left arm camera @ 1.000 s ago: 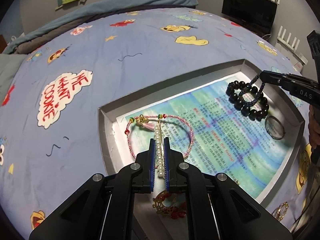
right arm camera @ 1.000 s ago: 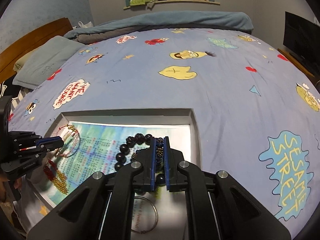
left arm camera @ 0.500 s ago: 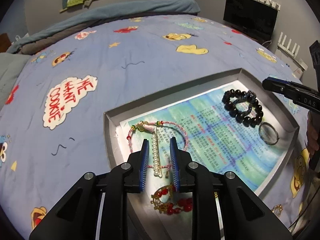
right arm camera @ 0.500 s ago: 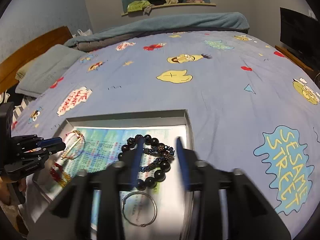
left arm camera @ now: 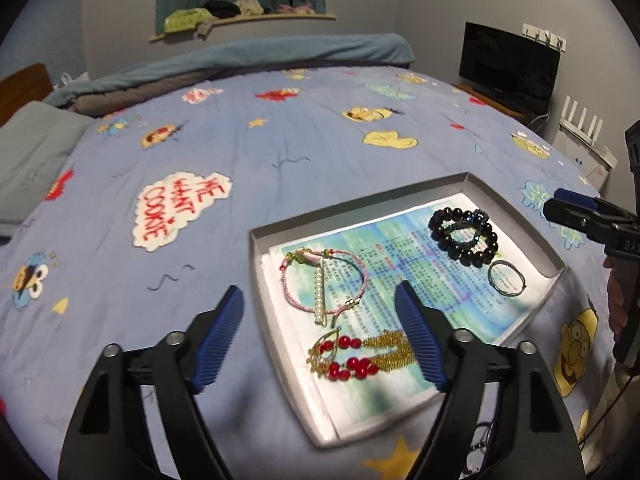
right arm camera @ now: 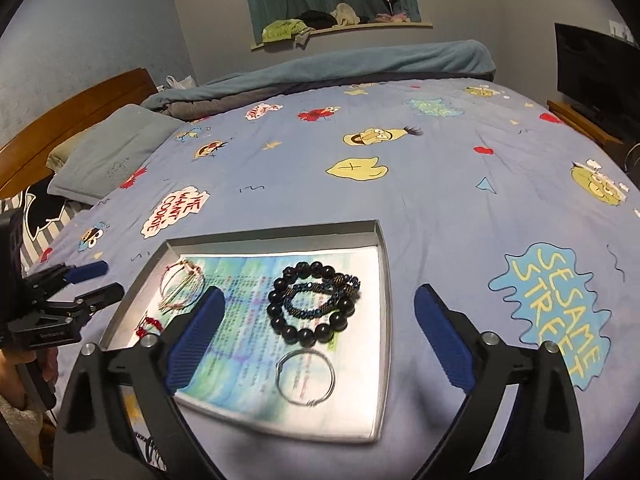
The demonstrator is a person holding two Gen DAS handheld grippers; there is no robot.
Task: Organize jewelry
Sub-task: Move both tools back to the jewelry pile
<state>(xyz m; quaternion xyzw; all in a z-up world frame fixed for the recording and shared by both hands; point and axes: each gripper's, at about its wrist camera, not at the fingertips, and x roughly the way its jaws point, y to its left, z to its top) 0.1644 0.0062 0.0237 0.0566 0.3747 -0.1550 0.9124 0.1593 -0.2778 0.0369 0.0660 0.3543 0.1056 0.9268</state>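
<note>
A shallow grey tray point(left arm camera: 360, 204) point(right arm camera: 272, 242) lined with printed paper lies on the bed. Near its left end a pearl clip point(left arm camera: 319, 300) rests across a pink cord bracelet point(left arm camera: 362, 276), with red-and-gold earrings point(left arm camera: 352, 356) below them. A black bead bracelet point(left arm camera: 466, 257) point(right arm camera: 306, 334), a blue beaded one point(right arm camera: 308, 288) and a silver bangle point(left arm camera: 491, 276) point(right arm camera: 279, 376) lie at the right end. My left gripper point(left arm camera: 319, 290) point(right arm camera: 110, 279) hovers above the clip, jaws opening, gripping nothing. Over the black beads, my right gripper point(right arm camera: 320, 292) point(left arm camera: 556, 206) is also opening and empty.
The bed wears a blue cartoon quilt point(right arm camera: 440, 184). A pillow point(right arm camera: 108, 152) and wooden headboard point(right arm camera: 72, 108) lie far left, a folded blanket point(left arm camera: 248, 56) at the back, a TV point(left arm camera: 508, 68) and router point(left arm camera: 580, 124) to the right. A hand point(left arm camera: 616, 304) holds the right gripper.
The left gripper let go of the pearl clip and the right let go of the blue beaded bracelet. Both opened wide and drew back and upward from the tray.
</note>
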